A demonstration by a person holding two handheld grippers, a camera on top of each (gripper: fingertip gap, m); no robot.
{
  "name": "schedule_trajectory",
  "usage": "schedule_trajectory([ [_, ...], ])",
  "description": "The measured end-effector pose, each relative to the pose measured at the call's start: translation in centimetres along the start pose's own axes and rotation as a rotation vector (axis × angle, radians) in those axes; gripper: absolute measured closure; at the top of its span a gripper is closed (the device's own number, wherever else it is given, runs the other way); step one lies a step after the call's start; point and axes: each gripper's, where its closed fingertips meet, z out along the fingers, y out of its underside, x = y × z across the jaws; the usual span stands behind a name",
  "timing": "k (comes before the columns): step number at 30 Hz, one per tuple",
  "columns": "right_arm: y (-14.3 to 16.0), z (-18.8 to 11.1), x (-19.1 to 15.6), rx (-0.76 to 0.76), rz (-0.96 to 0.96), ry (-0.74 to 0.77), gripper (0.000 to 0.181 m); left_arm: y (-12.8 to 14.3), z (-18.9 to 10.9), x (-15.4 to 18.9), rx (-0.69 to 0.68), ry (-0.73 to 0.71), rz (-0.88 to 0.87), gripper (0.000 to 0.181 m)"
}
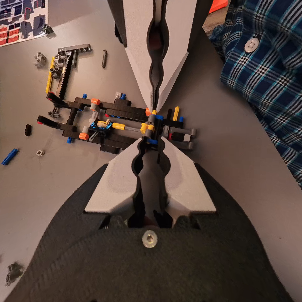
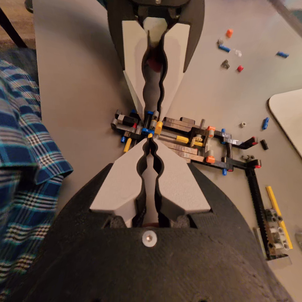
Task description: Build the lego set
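A long black Lego Technic chassis point(image 1: 114, 121) with yellow, blue, orange and grey parts lies flat on the grey table; it also shows in the right wrist view point(image 2: 188, 140). My left gripper point(image 1: 152, 141) is shut on the chassis's black and blue cross piece near its grey end. It enters the right wrist view from the top point(image 2: 151, 112). My right gripper point(image 2: 150, 140) faces it from the other side, shut on a small yellow pin point(image 2: 150, 135) at that same cross piece. In the left wrist view the right gripper point(image 1: 154, 108) pinches the pin point(image 1: 154, 112).
A black gear rack point(image 1: 64, 76) with a yellow axle point(image 1: 49, 75) and grey beams lies beside the chassis. Loose blue pins point(image 1: 9, 156), grey connectors and an orange piece point(image 2: 228, 32) are scattered around. A sticker sheet point(image 1: 21, 19), a white board point(image 2: 289, 117) and a plaid sleeve point(image 1: 264, 65) border the area. My two grippers' fingertips are within a few centimetres of each other.
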Motion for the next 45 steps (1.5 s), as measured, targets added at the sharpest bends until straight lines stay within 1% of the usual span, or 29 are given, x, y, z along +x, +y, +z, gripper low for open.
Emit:
schedule_trajectory([
  [5, 0.2, 0.0, 0.2, -0.081, 0.084, 0.042, 0.181, 0.0, 0.0, -0.1, -0.002, -0.018, -0.009, 0.169],
  [8, 0.2, 0.0, 0.4, -0.11, 0.1, 0.075, 0.181, 0.0, 0.0, -0.2, -0.004, -0.038, -0.01, 0.169],
  [13, 0.3, 0.1, 0.6, -0.143, 0.107, 0.086, 0.181, 0.0, 0.0, -0.2, -0.006, -0.051, -0.014, 0.169],
  [27, 0.2, 0.6, 0.6, -0.163, 0.11, 0.078, 0.181, 0.0, 0.0, -0.2, -0.005, -0.055, -0.021, 0.169],
  [33, 0.3, 0.4, 0.8, -0.146, 0.095, 0.076, 0.181, 0.0, 0.0, -0.4, 0.002, -0.048, -0.038, 0.169],
  [37, 0.7, 0.3, 1.1, -0.155, 0.101, 0.009, 0.181, -0.3, 0.1, -0.9, 0.018, -0.088, -0.044, 0.168],
  [39, 0.5, -0.1, 1.0, -0.134, 0.093, 0.002, 0.171, -0.1, 0.2, -0.9, 0.005, -0.094, -0.04, 0.167],
  [41, 0.6, -0.7, 1.3, -0.129, 0.088, 0.009, 0.168, -0.1, 0.2, -1.0, 0.006, -0.104, -0.032, 0.167],
  [45, 1.0, -1.9, 2.3, -0.11, 0.136, 0.028, 0.17, -0.5, -0.6, -1.3, 0.052, -0.132, -0.063, 0.151],
])
